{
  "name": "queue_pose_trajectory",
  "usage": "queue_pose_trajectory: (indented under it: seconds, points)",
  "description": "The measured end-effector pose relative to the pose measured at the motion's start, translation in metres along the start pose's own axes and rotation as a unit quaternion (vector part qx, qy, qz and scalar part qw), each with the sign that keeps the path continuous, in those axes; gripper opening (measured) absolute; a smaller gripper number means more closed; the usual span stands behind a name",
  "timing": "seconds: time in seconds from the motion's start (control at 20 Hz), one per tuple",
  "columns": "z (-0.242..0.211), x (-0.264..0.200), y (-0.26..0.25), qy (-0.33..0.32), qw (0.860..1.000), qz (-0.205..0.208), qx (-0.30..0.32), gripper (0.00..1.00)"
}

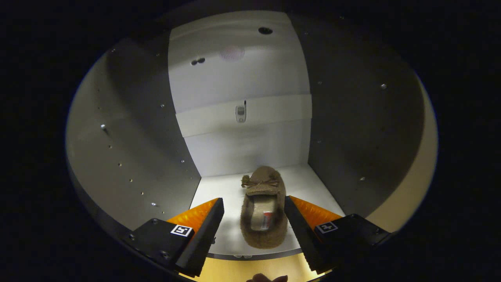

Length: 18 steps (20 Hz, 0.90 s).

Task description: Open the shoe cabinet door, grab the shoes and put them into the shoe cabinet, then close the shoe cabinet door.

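shelf: pale cabinet floor (pixel 313 184) | on it: one furry brown slipper (pixel 263 207), toe toward the back

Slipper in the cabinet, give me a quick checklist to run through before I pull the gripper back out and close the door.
1. Slipper lies on the cabinet shelf, toe toward the back wall: ok.
2. Gripper jaws are spread, with a gap to the slipper on the left side: ok.
3. Right jaw free of the slipper's fuzzy edge: cannot tell, they look very close.
4. Slipper heel inside the shelf's front edge: ok, though close to it.
5. Side walls leave room to draw straight back: ok.
6. Door position and second slipper: cannot tell.
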<state>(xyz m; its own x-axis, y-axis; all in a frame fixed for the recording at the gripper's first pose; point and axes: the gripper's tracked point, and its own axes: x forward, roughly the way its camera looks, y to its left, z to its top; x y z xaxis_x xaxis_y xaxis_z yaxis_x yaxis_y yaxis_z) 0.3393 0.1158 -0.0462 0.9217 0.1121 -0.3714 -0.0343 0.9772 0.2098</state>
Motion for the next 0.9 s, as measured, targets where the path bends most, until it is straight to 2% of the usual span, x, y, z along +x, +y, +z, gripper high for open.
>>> queue_pose_trajectory:
  seconds: [0.35,0.65,0.9]
  points:
    - [0.023,-0.105,-0.004,-0.111,0.994,0.004,-0.023,0.98]
    - [-0.001,-0.208,-0.010,-0.161,0.986,0.000,-0.039,0.98]
    - [-0.038,-0.286,-0.031,-0.166,0.985,-0.001,-0.052,0.98]
